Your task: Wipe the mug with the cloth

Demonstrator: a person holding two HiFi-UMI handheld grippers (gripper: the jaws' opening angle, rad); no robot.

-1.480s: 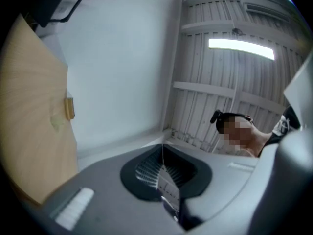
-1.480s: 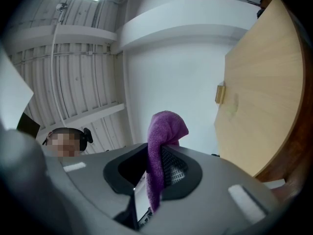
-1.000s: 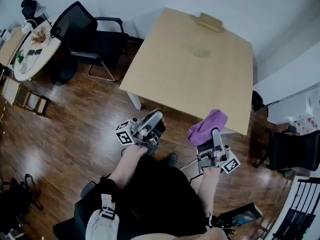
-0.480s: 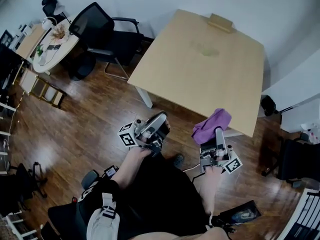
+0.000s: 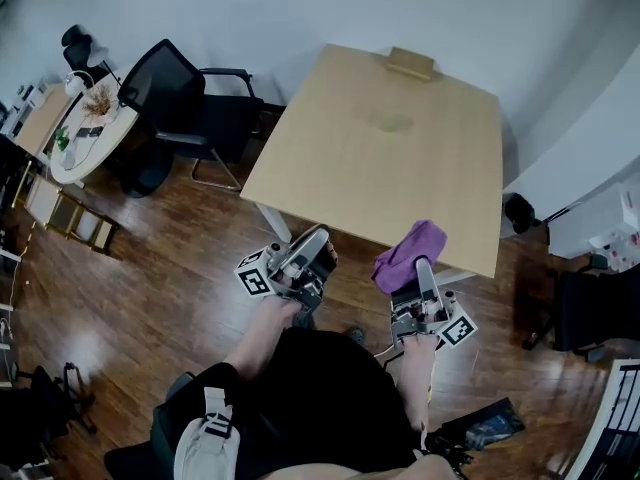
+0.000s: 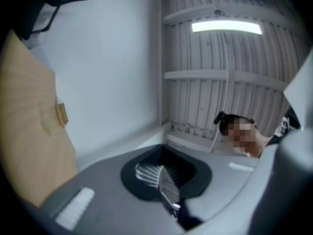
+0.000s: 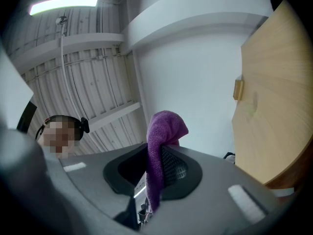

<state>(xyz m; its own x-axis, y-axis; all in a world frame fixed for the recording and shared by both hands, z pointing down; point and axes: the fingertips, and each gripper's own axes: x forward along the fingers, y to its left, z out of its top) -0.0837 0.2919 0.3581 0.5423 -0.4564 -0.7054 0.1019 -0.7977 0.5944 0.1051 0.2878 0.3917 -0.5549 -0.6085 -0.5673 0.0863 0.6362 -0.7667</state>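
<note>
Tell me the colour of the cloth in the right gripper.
Purple. The cloth, clamped in the right gripper, shows best in the right gripper view.

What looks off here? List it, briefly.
No mug is in view. The table bears only a small wooden block at its far edge and a faint smudge near it. The right gripper is shut on the purple cloth; the left gripper is shut on nothing.

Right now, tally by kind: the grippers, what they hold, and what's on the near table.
Grippers: 2, left gripper and right gripper
Cloth: 1, purple, in the right gripper
Block: 1, at the table far edge
Total: 4
</note>
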